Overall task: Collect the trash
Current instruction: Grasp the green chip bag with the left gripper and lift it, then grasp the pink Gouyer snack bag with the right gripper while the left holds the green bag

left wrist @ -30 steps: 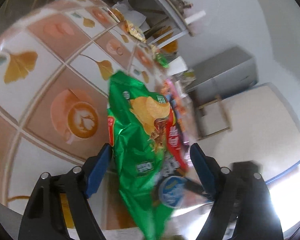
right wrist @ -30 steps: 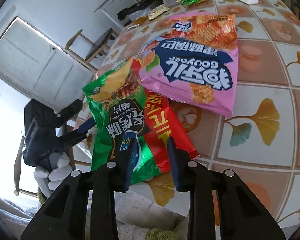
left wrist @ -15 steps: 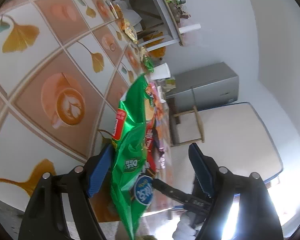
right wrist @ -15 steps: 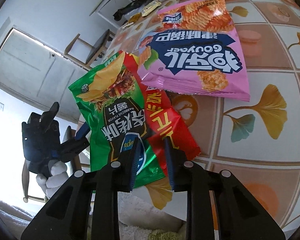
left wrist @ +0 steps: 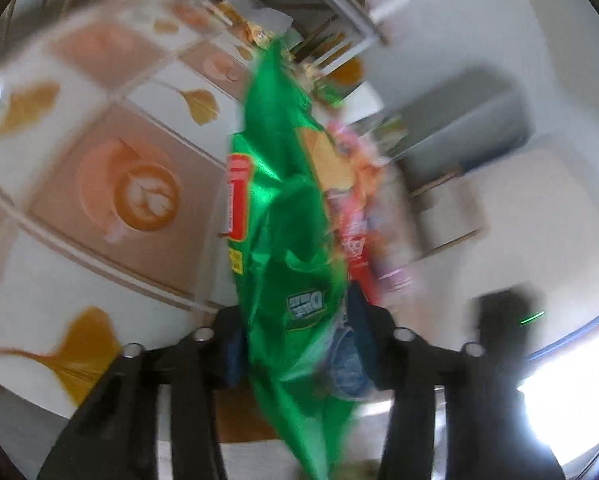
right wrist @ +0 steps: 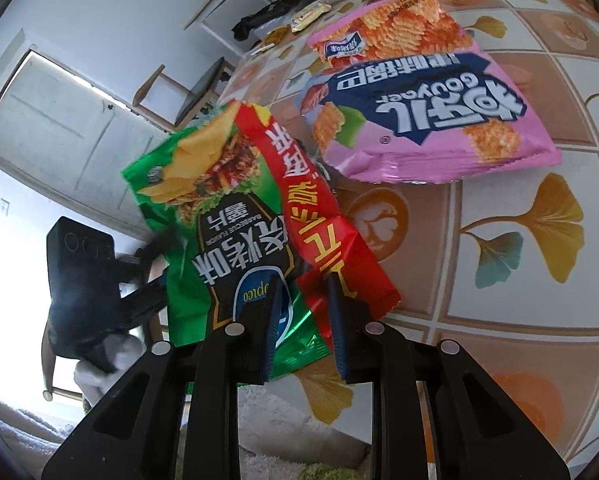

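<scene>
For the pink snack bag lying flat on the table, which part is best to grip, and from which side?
Probably the crimped near edge of the pink snack bag, coming low from the table's front side. That edge curls slightly up off the tablecloth, so a finger can slip beneath; the rest lies flat and wide.

The left tool [left wrist: 299, 344] has its blue pads closed against a green chip bag [left wrist: 283, 216], blurred and standing edge-on above the table [left wrist: 99, 152]. Beside the bag's far face, a red-and-pink wrapper [left wrist: 357, 216] shows.
</scene>
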`<state>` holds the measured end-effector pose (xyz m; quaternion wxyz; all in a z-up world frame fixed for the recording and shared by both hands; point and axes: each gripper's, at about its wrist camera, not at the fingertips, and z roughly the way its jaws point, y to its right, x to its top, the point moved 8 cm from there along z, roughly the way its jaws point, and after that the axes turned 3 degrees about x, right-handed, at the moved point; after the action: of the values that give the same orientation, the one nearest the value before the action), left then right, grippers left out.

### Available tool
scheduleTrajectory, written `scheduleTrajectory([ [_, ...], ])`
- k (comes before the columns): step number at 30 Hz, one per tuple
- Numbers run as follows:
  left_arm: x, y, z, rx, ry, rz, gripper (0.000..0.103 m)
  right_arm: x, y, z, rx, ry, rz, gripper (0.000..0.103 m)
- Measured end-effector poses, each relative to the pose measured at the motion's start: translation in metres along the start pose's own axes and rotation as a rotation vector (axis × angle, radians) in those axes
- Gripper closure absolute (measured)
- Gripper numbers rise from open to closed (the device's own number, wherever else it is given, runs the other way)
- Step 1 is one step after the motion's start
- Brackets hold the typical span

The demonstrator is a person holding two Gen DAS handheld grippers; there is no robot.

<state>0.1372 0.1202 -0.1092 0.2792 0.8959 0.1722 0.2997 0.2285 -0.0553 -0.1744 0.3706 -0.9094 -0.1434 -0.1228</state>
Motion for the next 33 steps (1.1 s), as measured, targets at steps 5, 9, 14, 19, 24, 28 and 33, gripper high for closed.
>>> scheduleTrajectory([
  [5, 0.001, -0.002, -0.001, 0.053, 0.010, 0.041, 0.065, 0.008, 0.009, -0.031, 0.053, 0.065, 0.050, 0.049],
  [9, 0.004, -0.004, -0.003, 0.096, 0.023, 0.072, 0.065, 0.016, 0.039, -0.046, 0.173, 0.119, 0.257, 0.039],
  [14, 0.007, -0.011, -0.007, 0.109, 0.030, 0.068, 0.065, 0.020, 0.065, -0.041, 0.353, 0.171, 0.506, 0.034],
  [19, 0.006, -0.012, -0.008, 0.117, 0.032, 0.073, 0.065, 0.037, 0.068, -0.034, 0.391, 0.223, 0.607, 0.025],
  [24, 0.005, -0.010, -0.008, 0.126, 0.035, 0.080, 0.065, 0.055, 0.071, -0.019, 0.367, 0.245, 0.712, 0.025],
  [28, 0.005, -0.011, -0.009, 0.126, 0.033, 0.079, 0.065, 0.065, 0.077, -0.012, 0.333, 0.301, 0.744, 0.041],
  [33, 0.004, -0.011, -0.009, 0.129, 0.032, 0.083, 0.065, 0.061, 0.096, 0.000, 0.342, 0.317, 0.810, 0.082],
])
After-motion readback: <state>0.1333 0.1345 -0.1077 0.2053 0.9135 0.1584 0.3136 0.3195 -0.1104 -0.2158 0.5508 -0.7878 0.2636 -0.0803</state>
